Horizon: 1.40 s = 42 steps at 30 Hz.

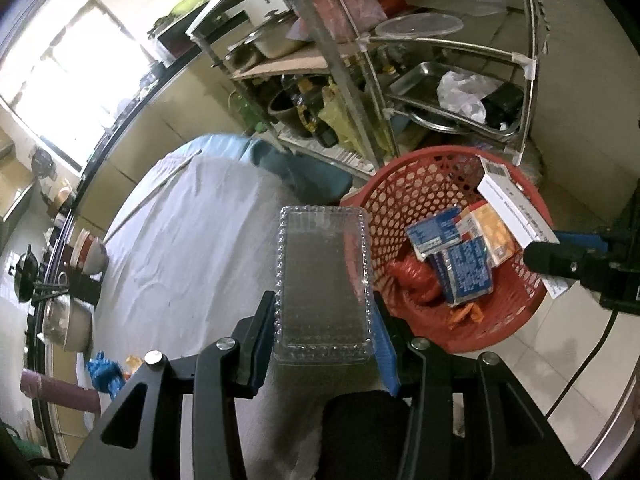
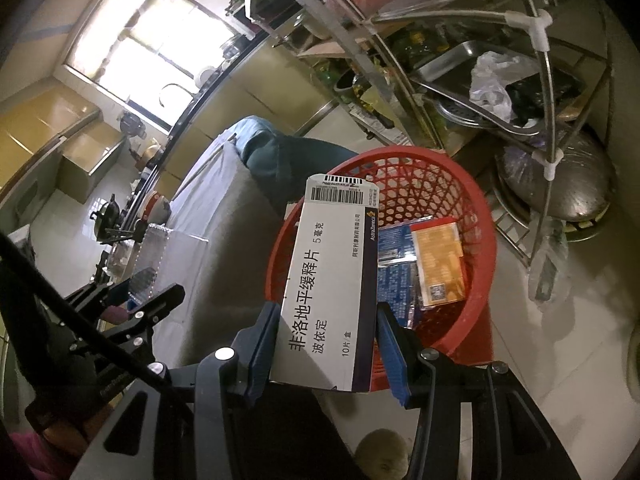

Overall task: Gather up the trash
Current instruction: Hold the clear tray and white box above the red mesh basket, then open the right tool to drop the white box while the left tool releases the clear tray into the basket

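A clear plastic tray [image 1: 324,280] is pinched between the blue pads of the left gripper [image 1: 324,332] and held above a pale grey sheet [image 1: 192,248] that covers the surface below. Just to the right of that gripper a red perforated basket [image 1: 404,188] stands on the light tiled floor [image 1: 560,340], with blue and orange cartons [image 1: 468,268] lying inside. The right gripper [image 2: 326,344] is closed on a white medicine box [image 2: 332,280], which is held over the near rim of the basket [image 2: 484,216]. Beyond the basket, ahead of both grippers, a metal wire rack [image 2: 540,28] is loaded with steel trays, a crumpled white bag and bottles. Far to the left, a bright window [image 1: 68,68] is seen above a long counter [image 1: 68,216] crowded with pots and bowls.
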Each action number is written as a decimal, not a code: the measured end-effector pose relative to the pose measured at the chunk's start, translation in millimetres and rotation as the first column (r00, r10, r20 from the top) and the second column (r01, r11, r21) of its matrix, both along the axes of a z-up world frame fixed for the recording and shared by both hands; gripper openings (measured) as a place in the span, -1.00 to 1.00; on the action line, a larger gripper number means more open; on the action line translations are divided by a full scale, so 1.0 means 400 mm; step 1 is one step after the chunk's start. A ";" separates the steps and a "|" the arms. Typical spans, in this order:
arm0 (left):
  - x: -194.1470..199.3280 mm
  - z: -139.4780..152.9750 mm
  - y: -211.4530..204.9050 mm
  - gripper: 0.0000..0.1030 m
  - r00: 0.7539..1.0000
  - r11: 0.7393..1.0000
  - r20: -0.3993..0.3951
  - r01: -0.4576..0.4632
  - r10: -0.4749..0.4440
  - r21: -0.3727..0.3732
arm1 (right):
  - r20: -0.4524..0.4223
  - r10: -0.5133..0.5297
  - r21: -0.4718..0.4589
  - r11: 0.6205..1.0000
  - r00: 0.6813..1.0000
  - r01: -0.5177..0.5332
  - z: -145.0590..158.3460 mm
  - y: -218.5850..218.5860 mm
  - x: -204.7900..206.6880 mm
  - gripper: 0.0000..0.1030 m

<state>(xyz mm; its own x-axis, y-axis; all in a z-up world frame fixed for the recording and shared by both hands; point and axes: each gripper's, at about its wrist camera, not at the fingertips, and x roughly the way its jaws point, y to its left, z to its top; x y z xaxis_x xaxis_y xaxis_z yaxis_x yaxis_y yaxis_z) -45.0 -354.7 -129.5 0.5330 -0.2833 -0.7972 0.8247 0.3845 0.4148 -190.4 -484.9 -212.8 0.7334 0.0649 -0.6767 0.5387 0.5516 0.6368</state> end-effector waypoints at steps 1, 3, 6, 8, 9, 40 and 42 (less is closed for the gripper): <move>-0.004 0.001 -0.009 -0.10 1.000 1.000 0.003 0.007 -0.007 -0.001 | 0.000 -0.005 0.003 1.000 1.000 0.005 -0.001 -0.003 -0.005 -0.01; -0.011 0.003 -0.025 -0.10 1.000 1.000 0.007 0.020 -0.020 -0.004 | 0.000 -0.013 0.005 1.000 1.000 0.013 -0.002 -0.007 -0.011 -0.01; -0.019 0.005 -0.047 -0.10 0.999 0.999 0.018 0.040 -0.040 -0.008 | -0.004 -0.028 0.012 1.000 1.000 0.028 -0.008 -0.019 -0.021 -0.01; -0.021 0.005 -0.065 -0.10 0.999 0.999 0.020 0.048 -0.048 -0.011 | -0.004 -0.040 0.022 0.999 0.999 0.040 -0.014 -0.025 -0.026 -0.01; -0.022 0.004 -0.072 -0.10 0.999 0.999 0.017 0.050 -0.050 -0.015 | -0.003 -0.046 0.027 0.999 0.999 0.046 -0.017 -0.030 -0.028 -0.01; 0.128 0.044 0.140 0.24 0.991 0.987 -0.045 -0.133 0.129 -0.090 | 0.040 0.004 0.015 1.000 0.999 -0.004 0.046 0.062 0.103 0.28; 0.143 0.061 0.181 0.24 0.986 0.980 -0.024 -0.169 0.168 -0.101 | 0.041 0.033 0.002 0.999 0.999 -0.033 0.060 0.088 0.129 0.28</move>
